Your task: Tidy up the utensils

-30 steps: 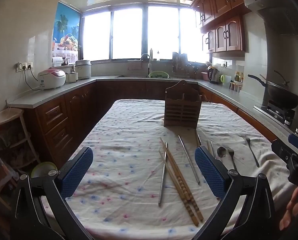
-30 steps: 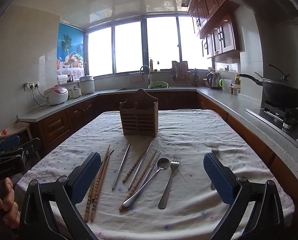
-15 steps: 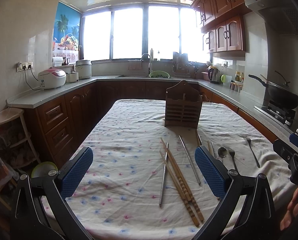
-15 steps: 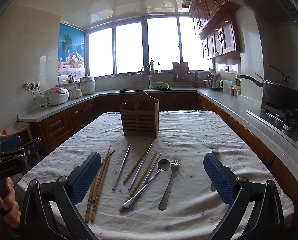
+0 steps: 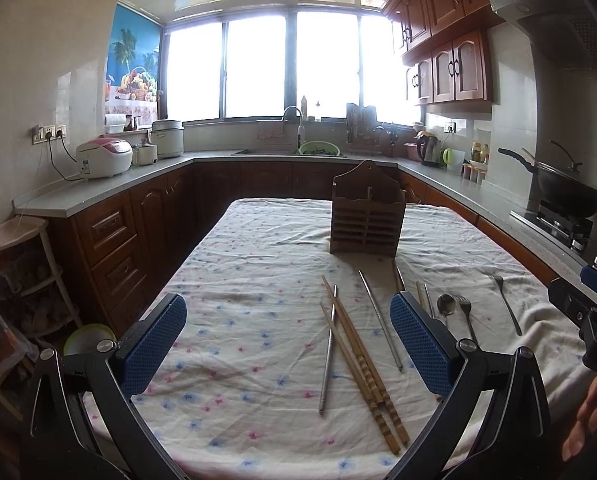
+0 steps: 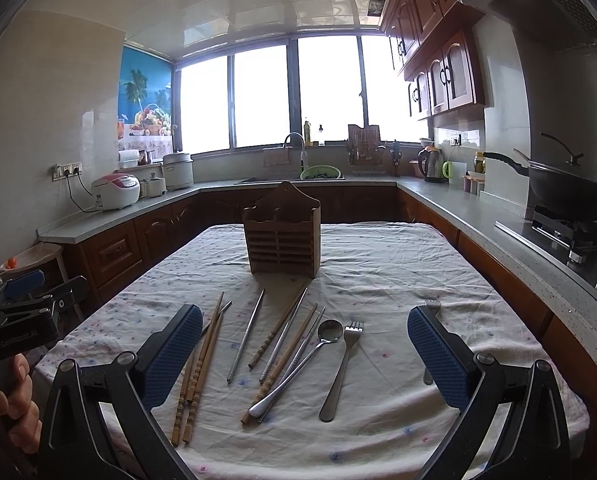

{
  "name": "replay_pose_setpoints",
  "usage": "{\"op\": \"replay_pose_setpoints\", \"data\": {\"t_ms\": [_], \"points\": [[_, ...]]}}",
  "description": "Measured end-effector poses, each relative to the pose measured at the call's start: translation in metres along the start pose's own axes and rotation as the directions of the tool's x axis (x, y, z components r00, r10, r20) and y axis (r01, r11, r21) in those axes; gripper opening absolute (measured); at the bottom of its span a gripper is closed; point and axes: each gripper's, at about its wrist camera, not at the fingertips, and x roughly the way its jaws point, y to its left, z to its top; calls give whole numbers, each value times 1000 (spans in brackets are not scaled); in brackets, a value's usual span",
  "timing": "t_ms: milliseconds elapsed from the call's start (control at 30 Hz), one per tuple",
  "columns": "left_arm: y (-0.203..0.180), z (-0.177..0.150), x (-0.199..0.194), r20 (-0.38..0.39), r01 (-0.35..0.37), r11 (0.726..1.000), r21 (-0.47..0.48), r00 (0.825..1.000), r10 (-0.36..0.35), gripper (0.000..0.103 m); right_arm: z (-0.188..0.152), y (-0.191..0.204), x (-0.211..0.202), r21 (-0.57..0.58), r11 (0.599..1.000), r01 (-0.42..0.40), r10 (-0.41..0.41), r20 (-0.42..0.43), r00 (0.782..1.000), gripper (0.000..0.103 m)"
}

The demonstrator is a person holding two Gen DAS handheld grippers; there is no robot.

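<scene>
Both hand-held grippers hover wide open and hold nothing: the left hand-held gripper (image 5: 286, 348) and the right hand-held gripper (image 6: 304, 360), each with blue padded fingers (image 6: 170, 356) spread far apart above the near edge of a counter covered in a flowered cloth (image 6: 398, 280). Ahead of both, past the loose utensils, a slatted wooden utensil holder (image 6: 284, 236) stands upright on the cloth. Between the right gripper's fingers lie a metal spoon (image 6: 298, 364), a fork (image 6: 340, 372) just right of it, several wooden chopsticks (image 6: 282, 366) and metal chopsticks (image 6: 245, 338) fanned toward the holder. A pair of ridged wooden chopsticks (image 6: 198, 372) lies beside its left finger. A second fork (image 6: 431, 305) shows partly behind its right finger. From the left gripper's view, the same ridged pair (image 5: 362, 364) lies between its fingers, with the spoon and forks beyond its right finger.
</scene>
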Motion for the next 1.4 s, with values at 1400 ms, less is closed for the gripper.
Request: {"op": "replay_pose_setpoints", "data": {"t_ms": [1400], "points": [[-3, 30, 180, -373, 120, 988, -101, 916, -149, 94, 20, -36, 146, 148, 984, -98, 139, -302, 943, 66]]}}
